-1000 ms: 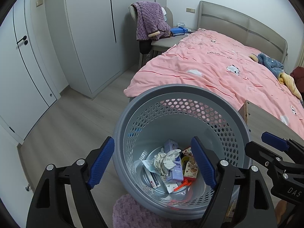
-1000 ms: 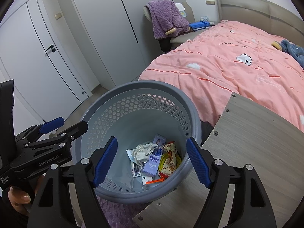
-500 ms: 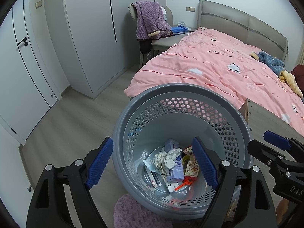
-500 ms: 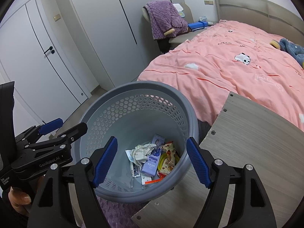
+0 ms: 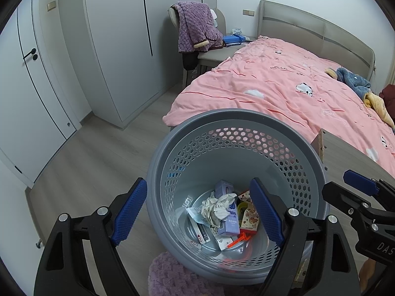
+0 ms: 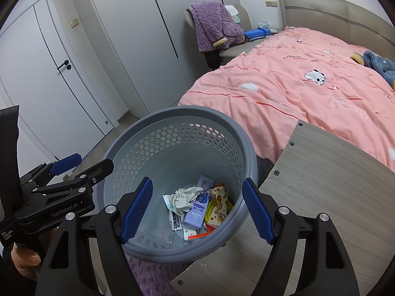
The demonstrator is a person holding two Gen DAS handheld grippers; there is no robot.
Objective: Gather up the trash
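Pink bed [image 5: 284, 91] — purple robe [image 5: 195, 28] on chair — white wardrobe [image 5: 118, 49].

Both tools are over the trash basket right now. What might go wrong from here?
1. The grey perforated basket seems to sit close against the wooden board; a nudge might tip it and spill the crumpled paper and snack wrapper.
2. The left tool and right tool, both open and empty, hang close together and may collide.
3. The small orange clip lies under other trash, so a grab could miss it.
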